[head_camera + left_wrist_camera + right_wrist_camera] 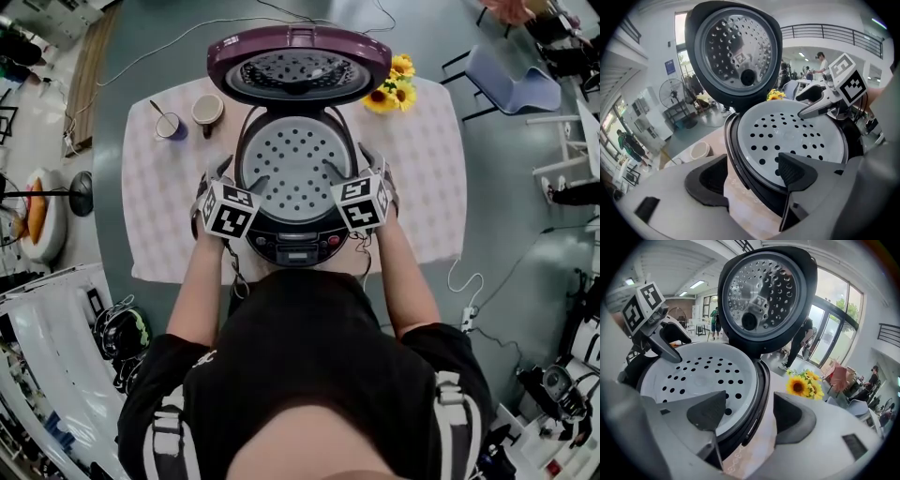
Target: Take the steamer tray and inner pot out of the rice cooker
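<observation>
Lid [298, 66] up, nothing out yet. Steamer tray [295, 164] sat in top of rice cooker [298, 246] on table [427, 197]; inner pot underneath, hidden from me. I had left gripper [751, 174] and right gripper [750, 413] spread, one each side of cooker. Each straddled rim: inner jaw over tray edge, outer jaw outside wall, pads pressing nothing. My read: approach done; grip on tray, lift-out, then pot all left.
</observation>
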`<state>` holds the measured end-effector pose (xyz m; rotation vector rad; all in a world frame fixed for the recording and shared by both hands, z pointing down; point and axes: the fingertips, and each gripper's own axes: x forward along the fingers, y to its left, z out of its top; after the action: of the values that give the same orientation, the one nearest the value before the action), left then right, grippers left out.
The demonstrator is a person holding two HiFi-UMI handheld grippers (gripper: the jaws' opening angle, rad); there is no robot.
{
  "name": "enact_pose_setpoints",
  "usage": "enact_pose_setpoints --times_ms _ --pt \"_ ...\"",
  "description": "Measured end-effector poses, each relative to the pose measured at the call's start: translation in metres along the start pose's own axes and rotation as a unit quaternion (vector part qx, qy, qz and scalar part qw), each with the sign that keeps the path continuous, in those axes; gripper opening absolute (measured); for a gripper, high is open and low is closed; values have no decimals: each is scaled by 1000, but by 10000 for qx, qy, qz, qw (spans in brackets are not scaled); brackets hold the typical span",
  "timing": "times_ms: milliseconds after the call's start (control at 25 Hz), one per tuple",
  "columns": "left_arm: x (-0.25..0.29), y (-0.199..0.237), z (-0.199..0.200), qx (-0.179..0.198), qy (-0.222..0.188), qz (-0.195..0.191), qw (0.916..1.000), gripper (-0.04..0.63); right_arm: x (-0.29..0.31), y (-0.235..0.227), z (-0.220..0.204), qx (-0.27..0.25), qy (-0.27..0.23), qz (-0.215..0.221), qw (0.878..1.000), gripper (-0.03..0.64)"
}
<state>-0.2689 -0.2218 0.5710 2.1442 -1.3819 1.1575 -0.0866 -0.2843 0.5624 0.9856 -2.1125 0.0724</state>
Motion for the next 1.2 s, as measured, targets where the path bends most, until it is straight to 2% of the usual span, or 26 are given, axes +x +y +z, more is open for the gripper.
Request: enact_pose_setpoints --times_ms 80,320,560,920,1200 --pt "1 -3 -1 -181 46 -113 9998 290 0 5 -2 -1 125 14 9999 251" --pt "0 -2 1 -71 178 86 9998 269 -4 5 1 -149 164 -312 9993 205" --pt "-5 0 1 111 173 372 9991 201 -13 7 9 -280 -34 -464 9985 132" --pt "-18 -6 5 38 129 319 9994 172 -32 2 26 -98 -417 -696 9967 80" --pt "-44 2 25 -85 -325 527 9980 143 -52 -6 42 87 -913 -854 9921 77"
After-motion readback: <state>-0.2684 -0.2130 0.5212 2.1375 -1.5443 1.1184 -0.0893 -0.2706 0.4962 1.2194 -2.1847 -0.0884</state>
